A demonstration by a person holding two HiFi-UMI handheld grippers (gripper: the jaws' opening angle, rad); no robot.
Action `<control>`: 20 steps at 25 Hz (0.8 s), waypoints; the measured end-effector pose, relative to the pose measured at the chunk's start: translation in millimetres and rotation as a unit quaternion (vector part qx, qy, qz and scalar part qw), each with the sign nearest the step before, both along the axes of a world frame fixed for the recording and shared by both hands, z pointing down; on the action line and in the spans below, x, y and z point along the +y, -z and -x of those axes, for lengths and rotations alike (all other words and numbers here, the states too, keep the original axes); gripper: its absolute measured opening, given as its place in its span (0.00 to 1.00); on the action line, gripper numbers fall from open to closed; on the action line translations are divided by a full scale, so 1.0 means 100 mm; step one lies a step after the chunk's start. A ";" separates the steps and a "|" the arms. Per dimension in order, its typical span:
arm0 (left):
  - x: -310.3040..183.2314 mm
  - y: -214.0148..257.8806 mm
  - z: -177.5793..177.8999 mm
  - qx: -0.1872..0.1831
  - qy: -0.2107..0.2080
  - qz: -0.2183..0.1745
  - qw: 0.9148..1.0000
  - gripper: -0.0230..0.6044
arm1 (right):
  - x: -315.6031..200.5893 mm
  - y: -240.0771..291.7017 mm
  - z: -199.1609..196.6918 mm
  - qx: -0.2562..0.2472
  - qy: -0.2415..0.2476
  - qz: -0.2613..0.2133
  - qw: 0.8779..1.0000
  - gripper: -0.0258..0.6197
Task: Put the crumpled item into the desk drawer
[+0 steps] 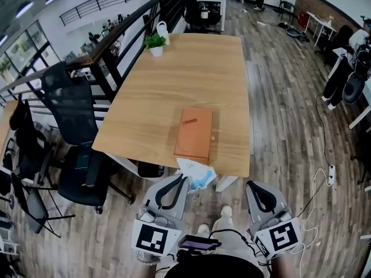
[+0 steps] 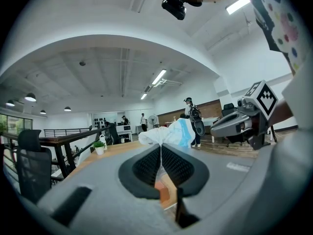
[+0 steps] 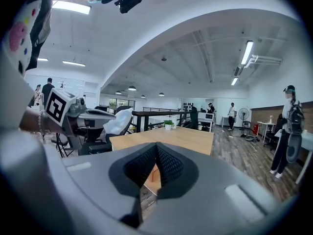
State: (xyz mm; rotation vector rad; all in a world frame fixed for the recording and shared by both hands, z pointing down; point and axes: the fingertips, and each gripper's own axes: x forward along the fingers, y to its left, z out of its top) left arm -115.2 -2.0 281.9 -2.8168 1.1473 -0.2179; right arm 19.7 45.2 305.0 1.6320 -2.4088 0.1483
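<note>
Left tongs [image 2: 160, 147] pinched a fold of the crumpled wad [image 2: 171, 133], seemingly light and soft, while right tongs [image 3: 156, 147] were shut, empty.

I hold both grippers low in front of my body, side by side and well apart, jaws pointing forward and away from me. Left gripper [image 1: 184, 178]: jaws pressed together on a thin fold of the crumpled item [image 1: 196, 172], whose bulk sticks out past the tips. Right gripper [image 1: 250, 185]: jaws fully together, pads meeting, nothing between them. On each, the marker cube sits at the rear end, closest to me. Both are at about the same height.
</note>
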 end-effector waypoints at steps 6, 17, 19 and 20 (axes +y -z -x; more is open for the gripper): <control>-0.09 0.03 -0.01 -0.007 0.012 -0.011 1.000 0.05 | -0.14 -0.01 -0.03 -0.004 0.013 -0.004 1.000 0.05; -0.40 -0.03 -0.13 -0.013 0.054 -0.005 0.998 0.05 | -0.59 -0.08 -0.21 -0.013 0.055 -0.002 0.998 0.05; -0.48 -0.04 -0.14 -0.010 0.064 -0.003 0.998 0.05 | -0.69 -0.10 -0.24 -0.014 0.064 0.002 0.998 0.05; -0.52 -0.05 -0.15 -0.009 0.069 -0.001 0.998 0.05 | -0.74 -0.11 -0.25 -0.015 0.070 0.004 0.997 0.05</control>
